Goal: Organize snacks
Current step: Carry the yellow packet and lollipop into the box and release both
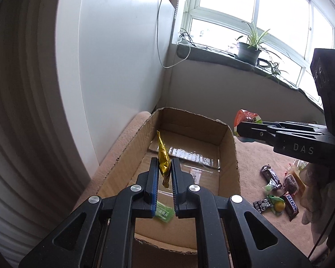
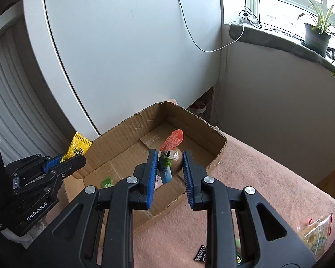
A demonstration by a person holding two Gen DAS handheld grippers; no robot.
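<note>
An open cardboard box [image 1: 229,154] [image 2: 122,131] sits on a pink blanket. My left gripper [image 1: 164,161] is shut on a gold foil snack packet [image 1: 163,156], held upright over the box's near-left part. In the right wrist view that gripper [image 2: 79,159] hovers at the box's left rim with the yellow packet [image 2: 78,144]. My right gripper [image 2: 170,169] is shut on a snack pouch [image 2: 170,154] with an orange-red top and a green label, over the box's middle. In the left wrist view it [image 1: 240,130] reaches in from the right with the pouch [image 1: 248,117] past the box's right wall. A small green packet [image 1: 164,212] [image 2: 106,182] lies inside the box.
Loose snacks lie on the blanket [image 2: 245,178] right of the box: Snickers bars [image 1: 290,205], dark wrappers [image 1: 271,175], a clear bag [image 2: 317,232]. A white cabinet [image 2: 127,55] stands behind the box. A potted plant [image 1: 249,52] sits on the window sill. A gloved hand [image 1: 312,201] holds the right gripper.
</note>
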